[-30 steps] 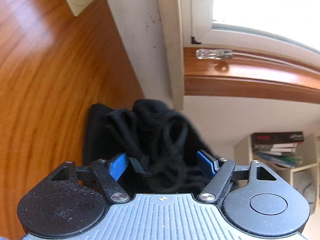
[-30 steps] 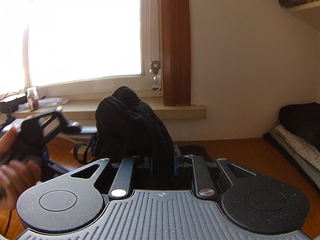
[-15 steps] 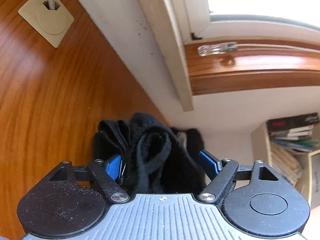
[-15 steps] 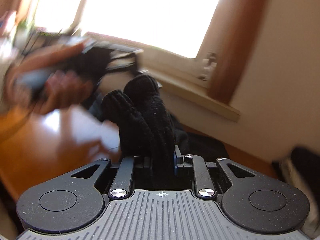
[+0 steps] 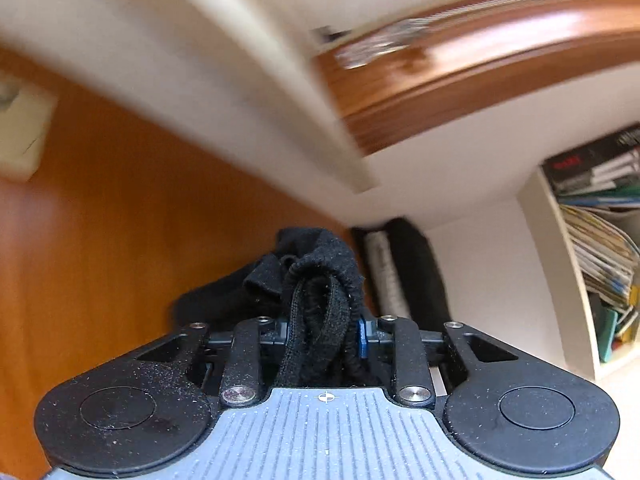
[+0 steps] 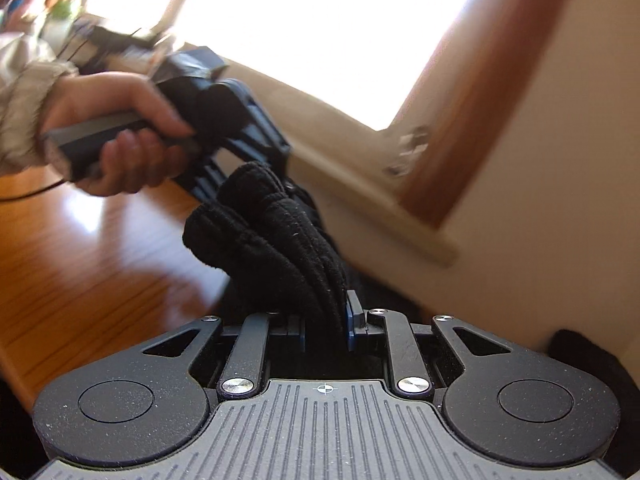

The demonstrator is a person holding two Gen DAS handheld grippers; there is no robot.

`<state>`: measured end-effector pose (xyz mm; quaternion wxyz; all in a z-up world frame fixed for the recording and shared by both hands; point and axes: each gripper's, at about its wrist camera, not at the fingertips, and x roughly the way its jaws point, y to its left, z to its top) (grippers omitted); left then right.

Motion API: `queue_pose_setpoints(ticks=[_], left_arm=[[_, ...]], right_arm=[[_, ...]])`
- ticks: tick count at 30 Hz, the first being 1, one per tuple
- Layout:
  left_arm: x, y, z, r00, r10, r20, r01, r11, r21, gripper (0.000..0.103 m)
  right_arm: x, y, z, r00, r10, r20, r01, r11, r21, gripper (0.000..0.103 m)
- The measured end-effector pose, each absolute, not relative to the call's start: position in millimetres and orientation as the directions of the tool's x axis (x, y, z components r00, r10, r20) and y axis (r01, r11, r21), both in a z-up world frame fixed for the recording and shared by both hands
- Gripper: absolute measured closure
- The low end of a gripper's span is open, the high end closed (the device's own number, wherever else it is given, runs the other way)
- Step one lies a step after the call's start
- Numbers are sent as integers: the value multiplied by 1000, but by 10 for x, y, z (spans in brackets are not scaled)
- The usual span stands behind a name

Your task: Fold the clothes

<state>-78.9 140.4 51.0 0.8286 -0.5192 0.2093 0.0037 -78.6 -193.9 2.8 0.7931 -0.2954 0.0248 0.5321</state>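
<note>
Black knit garment (image 6: 276, 240), thick and fuzzy, ribbed along one bunched edge with a corded hem; which kind of garment cannot be told while it is wadded up. It hangs in the air between the two tools, above a glossy wooden floor (image 6: 80, 248) and close to the white wall under the window sill (image 6: 360, 208). Left gripper (image 5: 322, 334): jaws drawn narrow, pinching a gathered edge of the cloth, loops of hem spilling out past the blue pads. Right gripper (image 6: 325, 326): jaws likewise close together, clamped on several thick folds that rise in a rounded lump ahead of it. From the right wrist view a person's hand (image 6: 116, 132), pale sleeve at the wrist, grips the handle of the left tool just beyond the bundle. Judgement on handling: soft, limp, light enough for one pinch to carry, no stiffness to hold a crease by itself; the fuzzy surface should grip the pads well, not slippery, nothing breakable. Likely to sag and twist between holds, and the loose knit may stretch if pulled hard. Best holds would seem to be the ribbed hem or a seam corner, not a mid-cloth wad. A dark and pale stack (image 5: 404, 272) of what looks like folded textiles lies against the wall farther off, near a bookshelf (image 5: 600, 248). Both views are motion-blurred.
</note>
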Motion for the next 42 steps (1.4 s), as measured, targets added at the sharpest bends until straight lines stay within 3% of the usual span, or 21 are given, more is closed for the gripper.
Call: queue_pose_setpoints(ticks=[6,11,24,32,37,42], left_arm=[[-131,982,1417,927,-205,-314,-139,590,-795,75],[756,455,1796,914,-239,-329,-98,655,-749,75],[2349,-259,1189,834,-291,-469,-166,678,-716,75],[1897,-84,1330,842,-300,-448,-113,715,-690,75],[1109,156,1395,863,-271,-426,-95,742,-664,75],[190,207,1167,869,-204,-451,-138,775,-616,75]], right_arm=[[-115,-2364,475,497,837,-228,-853,422,-307,85],[516,-2874,600,558,815,-152,-827,535,-171,85],[1935,-3524,20,614,745,-261,-740,658,137,84],[1620,-3448,146,559,798,-225,-815,579,30,84],[1049,-3240,264,477,854,-209,-879,466,-103,84],[340,-3070,101,371,891,-261,-921,316,-228,83]])
